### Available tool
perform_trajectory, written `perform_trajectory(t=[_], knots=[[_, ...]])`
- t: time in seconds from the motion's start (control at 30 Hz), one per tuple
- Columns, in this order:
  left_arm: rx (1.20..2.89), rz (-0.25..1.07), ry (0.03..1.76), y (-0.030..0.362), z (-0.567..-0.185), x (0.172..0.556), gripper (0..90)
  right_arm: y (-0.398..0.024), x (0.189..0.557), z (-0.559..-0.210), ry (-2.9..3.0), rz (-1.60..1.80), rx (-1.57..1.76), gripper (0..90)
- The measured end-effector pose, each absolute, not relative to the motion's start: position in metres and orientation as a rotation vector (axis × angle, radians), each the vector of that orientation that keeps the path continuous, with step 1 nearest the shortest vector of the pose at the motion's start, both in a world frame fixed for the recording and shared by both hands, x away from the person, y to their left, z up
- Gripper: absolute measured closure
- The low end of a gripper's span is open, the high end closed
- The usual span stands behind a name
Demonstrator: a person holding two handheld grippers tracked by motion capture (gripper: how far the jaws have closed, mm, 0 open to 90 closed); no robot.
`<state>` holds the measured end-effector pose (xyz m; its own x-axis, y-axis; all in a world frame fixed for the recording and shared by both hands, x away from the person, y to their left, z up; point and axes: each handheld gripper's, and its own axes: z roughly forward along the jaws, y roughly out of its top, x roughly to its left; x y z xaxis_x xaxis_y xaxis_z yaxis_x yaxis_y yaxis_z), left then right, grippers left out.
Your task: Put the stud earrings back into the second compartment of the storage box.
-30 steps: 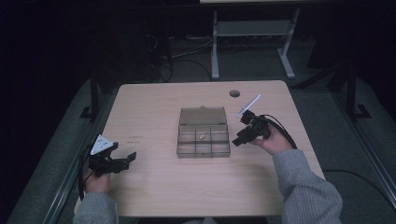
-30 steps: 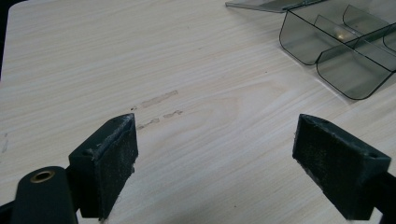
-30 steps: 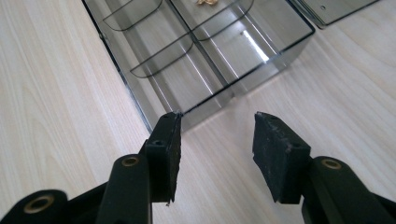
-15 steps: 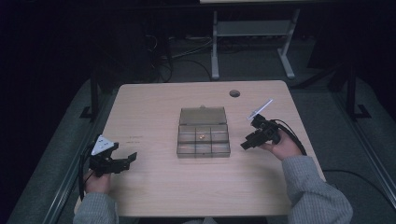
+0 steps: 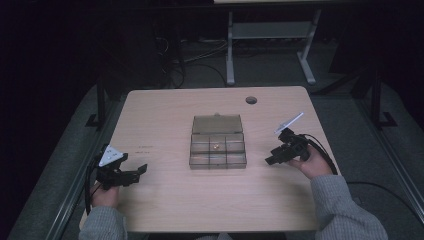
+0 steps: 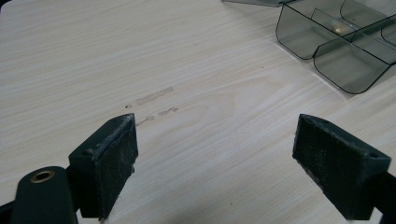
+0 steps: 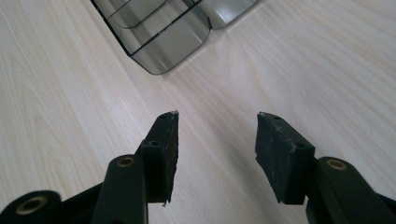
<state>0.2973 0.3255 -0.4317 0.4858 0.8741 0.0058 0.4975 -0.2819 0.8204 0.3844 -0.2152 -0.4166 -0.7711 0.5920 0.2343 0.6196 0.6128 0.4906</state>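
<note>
Right claw (image 5: 272, 160) pulls back from the organizer box (image 5: 217, 141) mid-bench (image 5: 165, 115), jaws apart, empty. Left claw (image 5: 140, 170) wide open, empty, parked. Careless reach could shove the light box.

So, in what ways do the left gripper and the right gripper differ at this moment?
The left gripper sits near the table's left edge, far from the compartment box; the right gripper is closer to it. The left's jaws are spread wider than the right's. Both are open, empty, and point toward the box.
</note>
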Motion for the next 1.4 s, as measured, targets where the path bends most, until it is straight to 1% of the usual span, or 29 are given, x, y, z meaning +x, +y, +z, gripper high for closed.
perform_trajectory(t=[0.33, 0.5, 1.4], knots=[[1.963, 0.588, 1.132, 0.325, -0.432, 0.297, 13.7, -0.237, 0.367, -0.432, -2.731, -0.910, -1.107, 47.1], [1.949, 0.588, 1.134, 0.323, -0.433, 0.297, 13.7, -0.246, 0.358, -0.437, -2.712, -0.934, -1.139, 45.6], [1.983, 0.579, 1.130, 0.320, -0.434, 0.297, 13.8, -0.268, 0.309, -0.455, -2.649, -1.037, -1.212, 42.1]])
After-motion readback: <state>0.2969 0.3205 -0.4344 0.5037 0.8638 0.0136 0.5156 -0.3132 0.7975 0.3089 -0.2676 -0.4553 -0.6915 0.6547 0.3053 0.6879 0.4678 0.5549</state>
